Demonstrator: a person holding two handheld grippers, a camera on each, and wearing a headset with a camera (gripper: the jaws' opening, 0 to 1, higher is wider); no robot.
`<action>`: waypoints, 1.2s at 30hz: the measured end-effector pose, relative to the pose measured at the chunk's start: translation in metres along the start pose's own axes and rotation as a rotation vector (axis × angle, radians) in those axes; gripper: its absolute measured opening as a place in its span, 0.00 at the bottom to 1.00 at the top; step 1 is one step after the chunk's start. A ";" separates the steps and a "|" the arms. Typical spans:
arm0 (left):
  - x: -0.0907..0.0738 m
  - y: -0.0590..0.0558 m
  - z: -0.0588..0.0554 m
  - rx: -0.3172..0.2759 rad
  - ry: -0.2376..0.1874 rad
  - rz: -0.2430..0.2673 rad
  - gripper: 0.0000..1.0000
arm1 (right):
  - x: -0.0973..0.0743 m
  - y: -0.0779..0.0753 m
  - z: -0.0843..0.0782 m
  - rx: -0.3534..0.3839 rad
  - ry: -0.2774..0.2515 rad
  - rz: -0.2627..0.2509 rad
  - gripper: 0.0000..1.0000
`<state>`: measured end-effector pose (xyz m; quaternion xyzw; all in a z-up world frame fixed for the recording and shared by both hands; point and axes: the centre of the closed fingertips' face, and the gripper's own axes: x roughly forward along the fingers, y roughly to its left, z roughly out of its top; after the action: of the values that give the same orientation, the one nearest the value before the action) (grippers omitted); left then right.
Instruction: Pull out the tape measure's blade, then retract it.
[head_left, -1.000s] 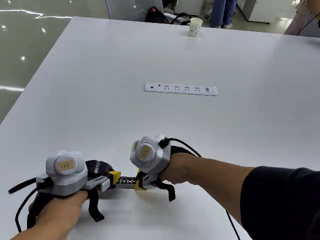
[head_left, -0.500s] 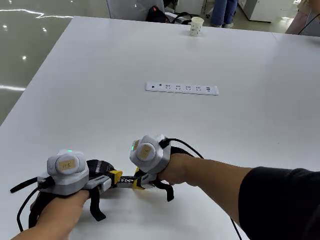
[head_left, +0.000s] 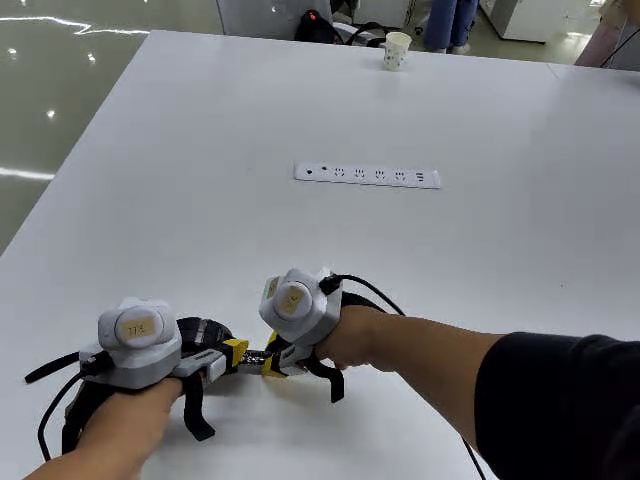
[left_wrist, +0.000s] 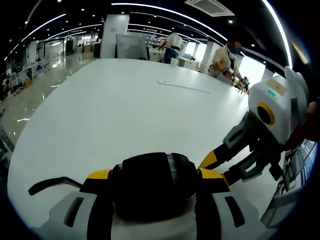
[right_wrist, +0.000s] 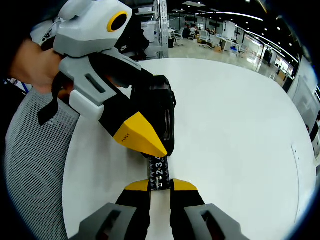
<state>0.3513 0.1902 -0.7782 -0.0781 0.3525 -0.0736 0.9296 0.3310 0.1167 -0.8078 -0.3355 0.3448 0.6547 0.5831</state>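
Down at the near edge of the white table (head_left: 150, 200), the left gripper (head_left: 228, 354) has its 2 yellow-tipped jaws pressed against the sides of the black tape measure (left_wrist: 152, 182), which sits clamped between them. From the case a short length of blade (right_wrist: 159, 174), printed with numbers, runs out to the right gripper (right_wrist: 160, 187), whose 2 jaws pinch together on the blade's end. The 2 grippers sit near each other, tips almost meeting, low over the tabletop. Farther out a white power strip (head_left: 367, 175) lies flat, and a paper cup (head_left: 397, 50) stands near the far edge.
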 end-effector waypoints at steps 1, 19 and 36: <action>0.000 0.000 0.000 -0.001 0.000 -0.001 0.61 | 0.000 0.000 0.001 0.003 -0.002 0.000 0.11; -0.001 0.000 0.000 -0.002 0.002 -0.004 0.61 | 0.005 0.001 0.010 0.030 -0.043 -0.001 0.11; -0.001 0.000 0.000 -0.006 0.001 -0.007 0.61 | 0.013 0.002 0.020 0.039 -0.066 -0.004 0.11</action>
<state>0.3505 0.1904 -0.7776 -0.0820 0.3529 -0.0759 0.9290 0.3274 0.1405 -0.8081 -0.3031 0.3374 0.6572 0.6020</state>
